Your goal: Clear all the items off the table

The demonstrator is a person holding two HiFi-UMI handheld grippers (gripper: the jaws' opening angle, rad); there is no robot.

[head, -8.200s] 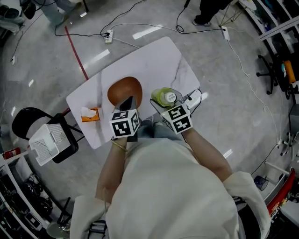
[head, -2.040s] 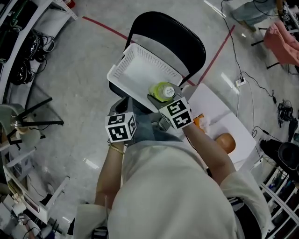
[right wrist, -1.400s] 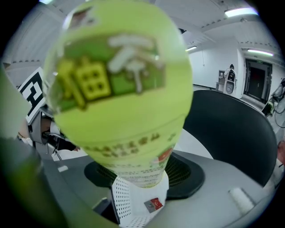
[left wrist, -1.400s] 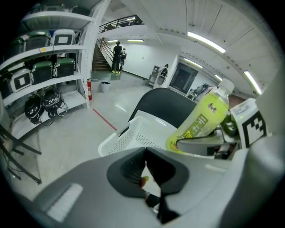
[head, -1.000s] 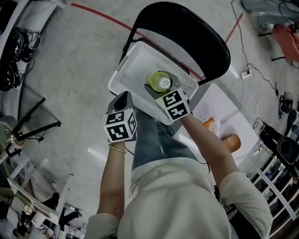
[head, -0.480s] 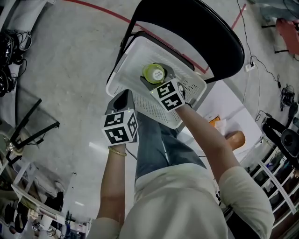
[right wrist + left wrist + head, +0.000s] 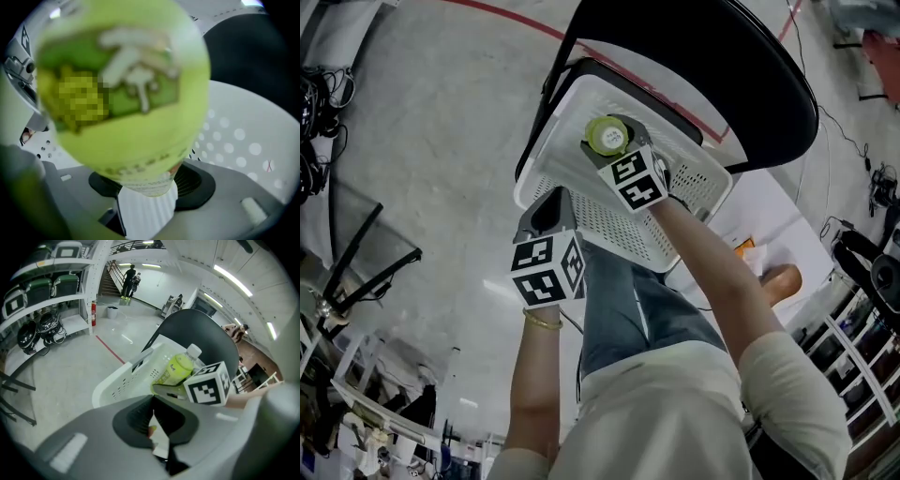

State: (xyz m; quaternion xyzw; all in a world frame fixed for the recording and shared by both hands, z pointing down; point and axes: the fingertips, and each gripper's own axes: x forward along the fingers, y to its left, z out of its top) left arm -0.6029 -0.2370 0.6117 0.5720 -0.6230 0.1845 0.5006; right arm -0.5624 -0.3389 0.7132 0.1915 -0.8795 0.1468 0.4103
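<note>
Right gripper [image 7: 617,155]: jaws set wide and clamped on the bottle [image 7: 606,136], yellow-green, pale cap towards the head camera, upper centre of that frame; in the right gripper view its labelled body fills nearly the whole picture, blurred by closeness.

Bottle, position: inside the outline of the basket [image 7: 698,192], white, perforated; in the left gripper view its lower part stands behind the basket's near wall; whether its base rests on the basket's bottom cannot be told.

Basket, support: on the seat of the chair [image 7: 722,66], black, with a curved back, across the top of the head view.

Left gripper [image 7: 551,202]: jaws together; left of centre in the head view, tip just beside the basket's lower-left rim; contact cannot be told; well apart from the bottle.

Table [image 7: 773,220]: white top, right edge of the head view, partly behind the right arm; on it an orange packet [image 7: 745,246] and, lower right of it, a brown bowl [image 7: 780,279].

Floor [image 7: 441,112]: grey, glossy, with a red line at the upper left.
</note>
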